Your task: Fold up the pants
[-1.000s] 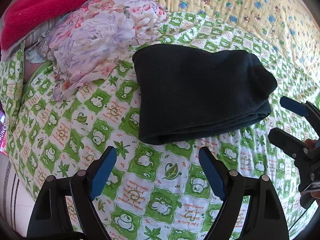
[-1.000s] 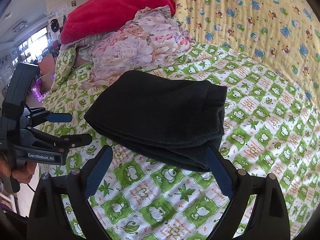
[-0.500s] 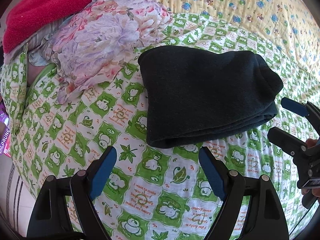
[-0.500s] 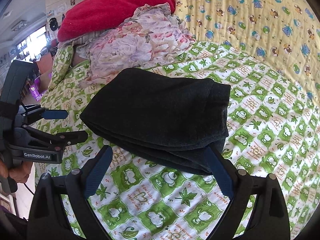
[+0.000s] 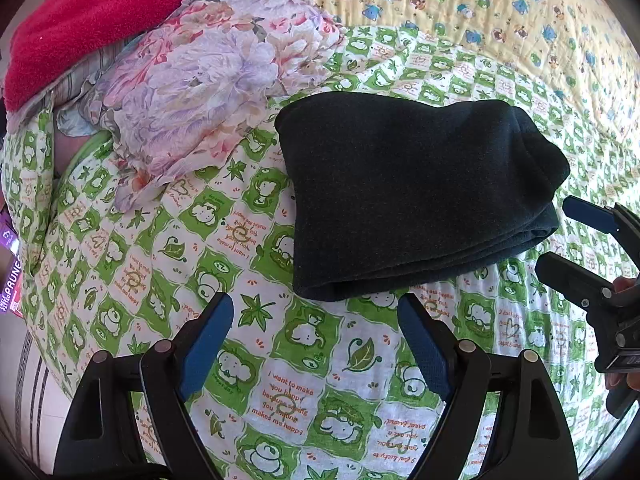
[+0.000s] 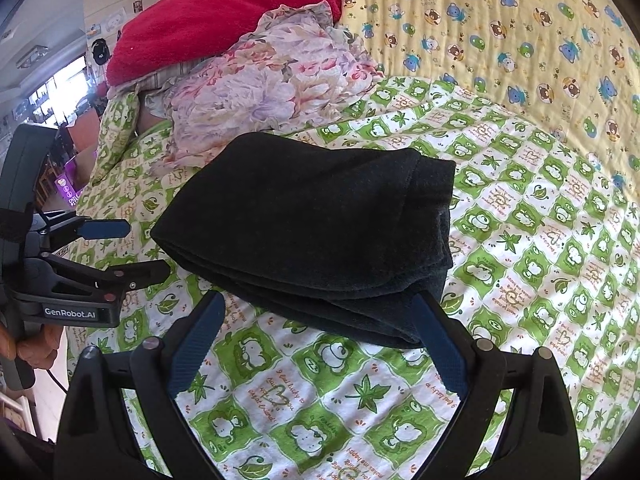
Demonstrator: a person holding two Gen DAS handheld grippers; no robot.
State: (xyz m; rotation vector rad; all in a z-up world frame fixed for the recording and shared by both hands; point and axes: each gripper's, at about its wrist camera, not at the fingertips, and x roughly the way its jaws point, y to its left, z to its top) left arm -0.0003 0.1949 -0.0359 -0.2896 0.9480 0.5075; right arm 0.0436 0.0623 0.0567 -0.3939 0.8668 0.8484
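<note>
The black pants [image 5: 412, 192] lie folded into a thick rectangular stack on the green-and-white patterned bedcover [image 5: 280, 380]; they also show in the right wrist view [image 6: 312, 232]. My left gripper [image 5: 316, 320] is open and empty, hovering just short of the stack's near edge. My right gripper [image 6: 316, 320] is open and empty, its right fingertip close to the stack's near corner. Each gripper shows in the other's view: the right one [image 5: 560, 236] at the stack's right, the left one [image 6: 144, 252] at its left.
A floral cloth [image 5: 208, 92] and a red blanket [image 5: 92, 20] are piled at the far left, touching the pants' far corner. A yellow animal-print quilt [image 5: 500, 12] covers the back. The bed edge drops off at the left [image 5: 24, 300].
Both grippers have drifted slightly, so the pants sit a little further right and lower in the left wrist view. The pants themselves have not moved; both grippers stay open.
</note>
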